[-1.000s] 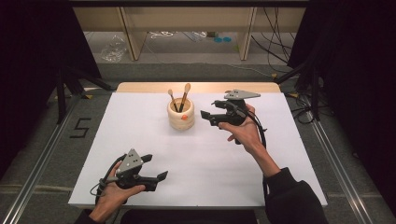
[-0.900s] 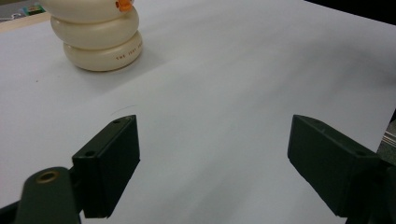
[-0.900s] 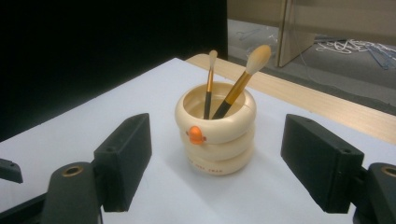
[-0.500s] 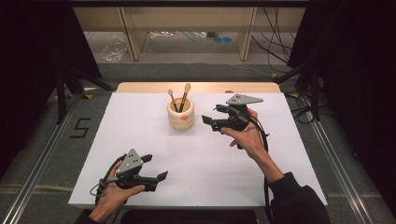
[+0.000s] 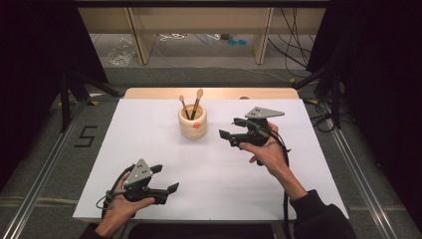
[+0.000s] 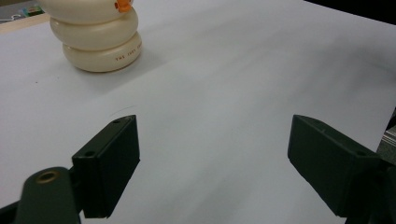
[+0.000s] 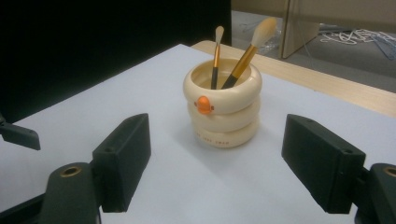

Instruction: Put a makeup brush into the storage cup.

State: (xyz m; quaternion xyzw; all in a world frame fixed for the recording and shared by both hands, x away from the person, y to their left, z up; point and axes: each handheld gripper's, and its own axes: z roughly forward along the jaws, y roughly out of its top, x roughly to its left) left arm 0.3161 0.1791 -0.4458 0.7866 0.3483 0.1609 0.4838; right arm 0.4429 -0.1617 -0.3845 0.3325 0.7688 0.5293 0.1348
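A cream cup [image 5: 193, 123] made of stacked rings, with an orange beak on its front, stands at the back middle of the white table [image 5: 149, 129]. Two makeup brushes [image 5: 198, 99] lean in it, bristles up. My right gripper [image 5: 230, 127] hovers just right of the cup with its jaws pointing at it, open and holding nothing. In the right gripper view the cup [image 7: 224, 112] and brushes [image 7: 247, 51] sit ahead of the spread jaws of the right gripper [image 7: 215, 163]. My left gripper [image 5: 165, 178] rests open near the front left edge. The cup [image 6: 100, 42] lies far ahead of the left gripper [image 6: 215, 163].
A wooden strip [image 5: 214, 92] runs along the table's far edge. Beyond it stand shelf legs [image 5: 142, 35] and loose cables on the floor. Metal rails [image 5: 348, 164] flank the table. A "5" mark [image 5: 85, 135] is on the floor at left.
My right gripper has drawn back slightly from the cup, to the right and toward the person. The left gripper has not moved.
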